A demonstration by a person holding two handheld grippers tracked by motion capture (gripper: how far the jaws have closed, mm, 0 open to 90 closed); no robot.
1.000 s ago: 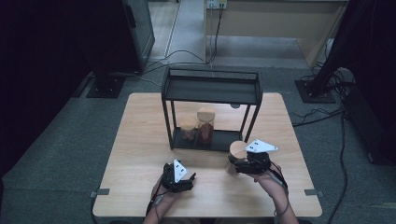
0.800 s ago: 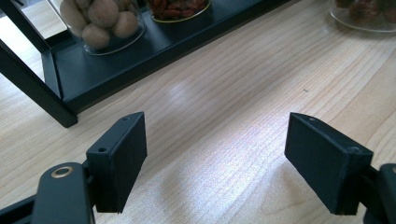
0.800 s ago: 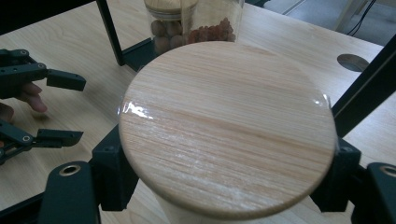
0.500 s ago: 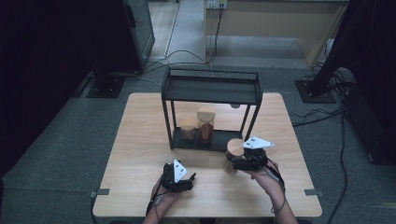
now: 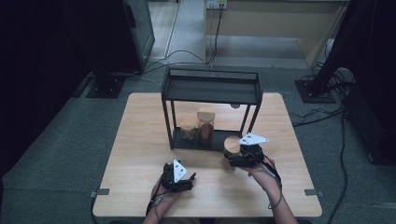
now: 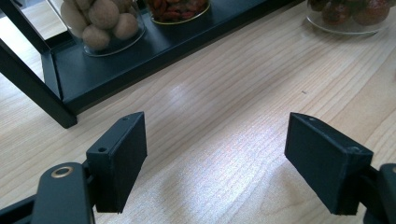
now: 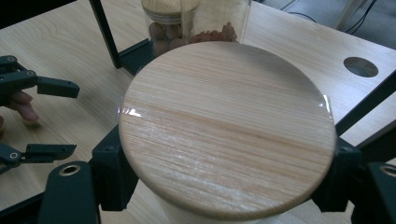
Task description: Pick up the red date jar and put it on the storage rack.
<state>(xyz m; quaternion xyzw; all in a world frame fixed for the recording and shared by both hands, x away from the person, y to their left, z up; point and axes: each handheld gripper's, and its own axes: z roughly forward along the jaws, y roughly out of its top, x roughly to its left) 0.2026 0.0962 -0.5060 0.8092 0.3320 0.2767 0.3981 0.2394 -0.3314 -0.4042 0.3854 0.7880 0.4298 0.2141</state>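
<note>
Right gripper view, seen along the right gripper [image 7: 224, 186]: its two black fingers [image 7: 109, 172] pinch a glass jar [image 7: 224, 126] just under its wide wooden lid, one finger at each side of the neck; the lid's flat grain covers most of the jar, so the contents cannot be told from here; in the high view the same jar [image 5: 229, 156] stands at the front right corner of the black shelf [image 5: 211, 88], above or on the table [image 5: 140, 140], whether touching it cannot be told; two more lidded jars [image 5: 198, 126] sit on the shelf's lower tray, one of pale round nuts [image 6: 95, 21], one of reddish pieces. Handling, as a judgement: the jar is rigid, smooth and breakable, and, if filled like its neighbours, moderately heavy for a two-point hold; glass walls are slippery, so a grip low beneath the lid's overhang lets the rim stop any slide; the lid may be loose, hence it is no place to lift from; the jar is best kept upright and clear of the shelf's uprights. The left gripper [image 5: 180, 179] rests low near the table's front edge, its fingers [image 6: 119, 161] spread wide with nothing between them.
</note>
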